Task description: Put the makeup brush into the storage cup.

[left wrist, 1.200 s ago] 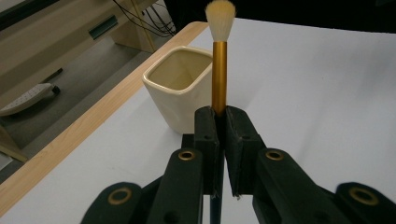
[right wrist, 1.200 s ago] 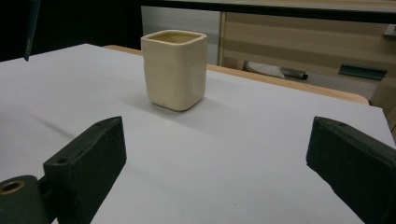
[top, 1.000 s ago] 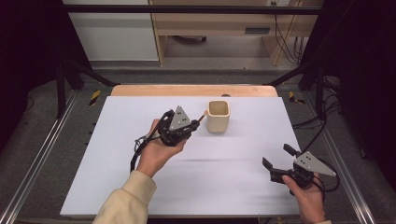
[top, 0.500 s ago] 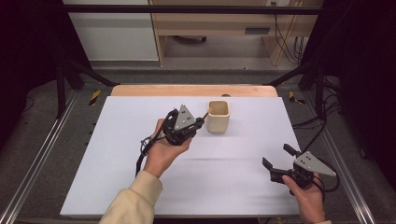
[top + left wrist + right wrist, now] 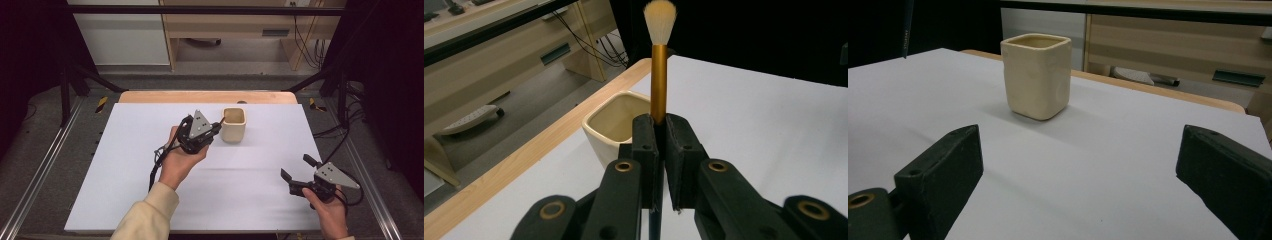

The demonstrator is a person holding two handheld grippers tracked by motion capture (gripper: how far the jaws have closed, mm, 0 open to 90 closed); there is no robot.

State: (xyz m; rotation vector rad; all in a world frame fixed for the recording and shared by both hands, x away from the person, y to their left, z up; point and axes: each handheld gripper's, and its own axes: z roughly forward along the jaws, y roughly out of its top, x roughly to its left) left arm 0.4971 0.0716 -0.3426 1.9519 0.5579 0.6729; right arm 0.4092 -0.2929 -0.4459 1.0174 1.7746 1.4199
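Observation:
My left gripper (image 5: 216,129) is held above the white sheet, just left of a cream square cup (image 5: 234,125). It is shut on a brush (image 5: 659,65) with a gold handle and white bristles, which sticks out past the jaws toward the cup's left rim. In the left gripper view the cup (image 5: 616,122) stands just beyond and left of the jaws (image 5: 661,145). My right gripper (image 5: 296,168) rests low at the sheet's front right, open with nothing between its jaws. From the right gripper view (image 5: 1083,170) the cup (image 5: 1037,75) stands upright some way ahead.
The white sheet (image 5: 150,190) covers a wooden table whose bare edge (image 5: 165,96) shows at the back. Metal rails (image 5: 40,170) run along both sides. Cables (image 5: 345,125) lie off the right side, and a cabinet (image 5: 235,30) stands beyond the table.
The left hand has drifted slightly right, bringing the brush closer to the cup. The right hand has stayed where it was.

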